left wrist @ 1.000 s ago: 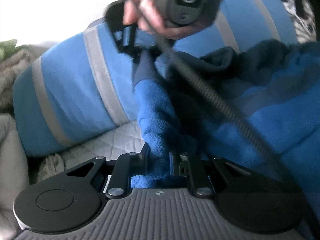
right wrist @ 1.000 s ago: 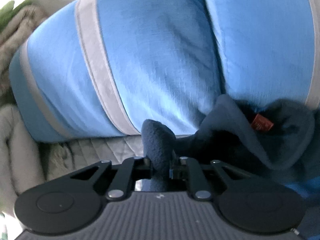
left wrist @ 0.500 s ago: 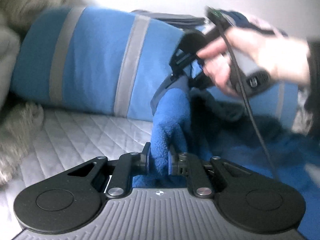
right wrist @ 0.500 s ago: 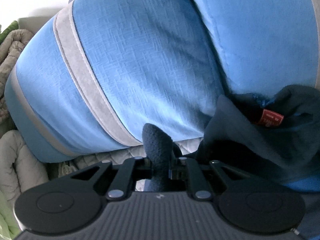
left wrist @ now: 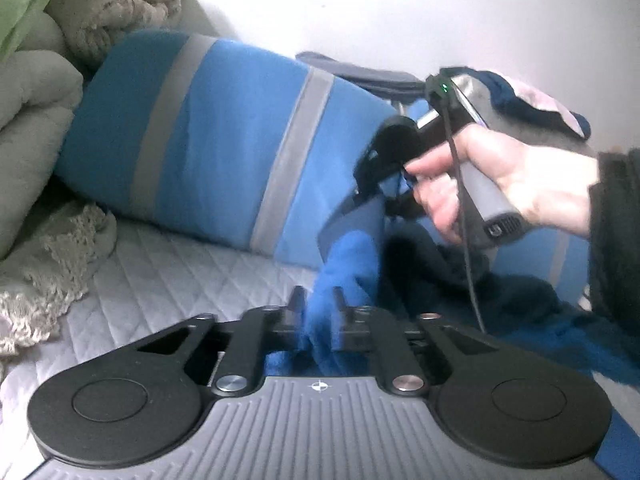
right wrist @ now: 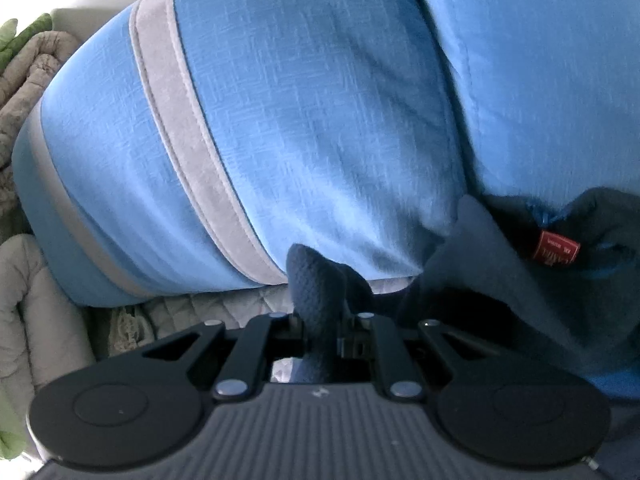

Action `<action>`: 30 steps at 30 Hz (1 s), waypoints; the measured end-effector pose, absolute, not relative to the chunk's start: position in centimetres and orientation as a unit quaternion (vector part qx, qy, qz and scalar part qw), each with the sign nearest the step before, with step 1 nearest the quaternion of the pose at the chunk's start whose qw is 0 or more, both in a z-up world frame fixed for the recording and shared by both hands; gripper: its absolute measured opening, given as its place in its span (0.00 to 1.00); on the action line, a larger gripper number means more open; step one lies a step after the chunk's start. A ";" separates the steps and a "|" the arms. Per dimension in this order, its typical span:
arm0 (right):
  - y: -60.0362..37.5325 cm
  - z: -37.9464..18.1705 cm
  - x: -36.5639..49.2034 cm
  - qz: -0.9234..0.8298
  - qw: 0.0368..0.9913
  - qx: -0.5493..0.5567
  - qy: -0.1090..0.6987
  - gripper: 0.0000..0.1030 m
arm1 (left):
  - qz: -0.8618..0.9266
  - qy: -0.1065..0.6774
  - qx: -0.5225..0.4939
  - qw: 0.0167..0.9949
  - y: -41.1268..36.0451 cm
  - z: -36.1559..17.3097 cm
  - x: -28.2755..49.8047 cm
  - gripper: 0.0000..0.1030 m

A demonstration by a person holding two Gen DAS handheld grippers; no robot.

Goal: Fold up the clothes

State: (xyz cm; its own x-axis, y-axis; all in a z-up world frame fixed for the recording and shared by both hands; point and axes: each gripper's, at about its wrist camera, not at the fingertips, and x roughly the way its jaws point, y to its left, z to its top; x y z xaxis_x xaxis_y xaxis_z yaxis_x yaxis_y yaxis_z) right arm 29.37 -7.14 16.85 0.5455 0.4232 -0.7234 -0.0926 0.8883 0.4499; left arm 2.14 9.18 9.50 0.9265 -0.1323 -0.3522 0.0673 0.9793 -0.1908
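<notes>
The fuzzy blue fleece garment (left wrist: 352,256) hangs stretched between my grippers above the quilted grey bed (left wrist: 168,272). My left gripper (left wrist: 318,300) pinches its near edge; my right gripper (right wrist: 320,320) clamps the navy trim farther off, rightward, beside the blue-and-grey striped cushion (left wrist: 224,140).

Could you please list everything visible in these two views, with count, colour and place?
fleece garment: one, bright blue with navy parts, pinched in both grippers, bulk lying at right
red label: one, inside the navy collar
bolster cushion: one, blue with grey bands, behind the garment
quilted bedcover: one, pale grey, underneath
blankets: a beige and green pile, far left
left gripper: black, shut on fleece
right gripper: black, shut on navy edge
right hand: one, holding the right gripper's handle
</notes>
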 end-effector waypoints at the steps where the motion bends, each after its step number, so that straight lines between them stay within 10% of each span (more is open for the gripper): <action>1: -7.1 16.9 29.3 0.150 0.860 0.182 0.452 0.11 | -0.053 0.184 -0.083 0.978 9.1 9.3 2.6 0.40; 4: -7.1 16.9 29.3 0.147 0.862 0.180 0.451 0.11 | -0.063 0.196 -0.057 0.977 8.9 8.5 4.0 0.38; 6: -7.1 16.9 29.3 0.146 0.862 0.180 0.451 0.11 | -0.064 0.220 -0.041 0.972 8.7 7.8 4.9 0.10; 25: -4.6 15.8 29.6 0.155 0.865 0.176 0.443 0.12 | 0.027 0.299 -0.082 0.950 10.6 7.6 4.2 0.06; 28: -5.1 16.3 29.2 0.175 0.856 0.211 0.439 0.32 | 0.043 0.311 -0.087 0.946 11.0 7.1 5.2 0.09; 30: -5.5 16.6 28.9 0.187 0.848 0.235 0.436 0.81 | 0.050 0.317 -0.094 0.942 11.3 6.8 5.8 0.12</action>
State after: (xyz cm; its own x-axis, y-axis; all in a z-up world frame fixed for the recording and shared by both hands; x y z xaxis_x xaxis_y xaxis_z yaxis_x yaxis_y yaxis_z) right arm 28.94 -5.54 16.62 0.5496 0.5226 -0.6518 -0.1130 0.8196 0.5617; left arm 5.76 11.29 6.77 0.7944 0.0351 -0.6064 -0.1546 0.9772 -0.1459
